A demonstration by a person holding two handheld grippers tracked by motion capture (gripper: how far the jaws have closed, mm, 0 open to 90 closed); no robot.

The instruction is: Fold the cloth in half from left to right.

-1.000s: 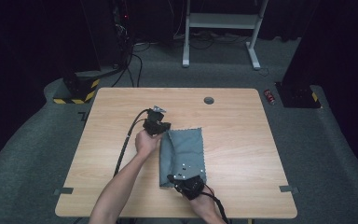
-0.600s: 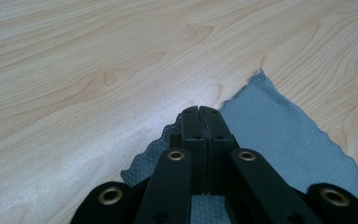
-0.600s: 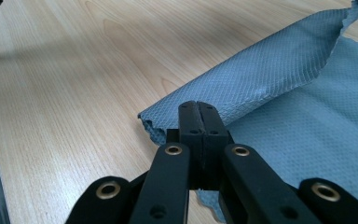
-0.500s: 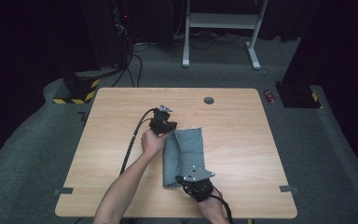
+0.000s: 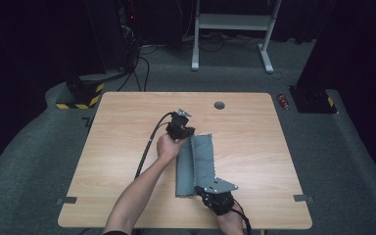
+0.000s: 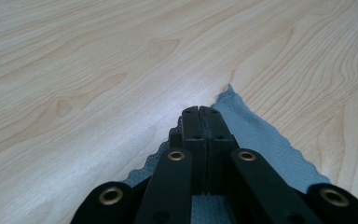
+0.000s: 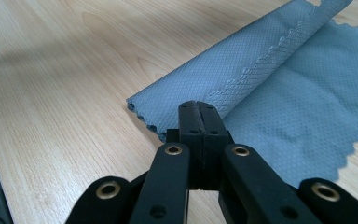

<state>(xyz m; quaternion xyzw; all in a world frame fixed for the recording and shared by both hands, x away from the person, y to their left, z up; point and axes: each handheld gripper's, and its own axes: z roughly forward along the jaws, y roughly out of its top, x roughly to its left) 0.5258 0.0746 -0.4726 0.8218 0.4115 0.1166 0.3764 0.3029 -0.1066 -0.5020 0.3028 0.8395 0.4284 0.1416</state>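
Since a second ago, both hands are carrying the grey scalloped-edge microfibre cloth rightward, folding its left part over. It is lying at lower centre of the light wooden table. The left gripper is clamping its far corner, the right gripper its near edge, jaws together. Bare tabletop is surrounding it on all sides.

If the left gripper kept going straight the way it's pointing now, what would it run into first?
Probably nothing soon. The left gripper, shut on the grey cloth at its far corner, points across bare wooden table. In its own view only wood lies ahead, though depth is hard to judge.
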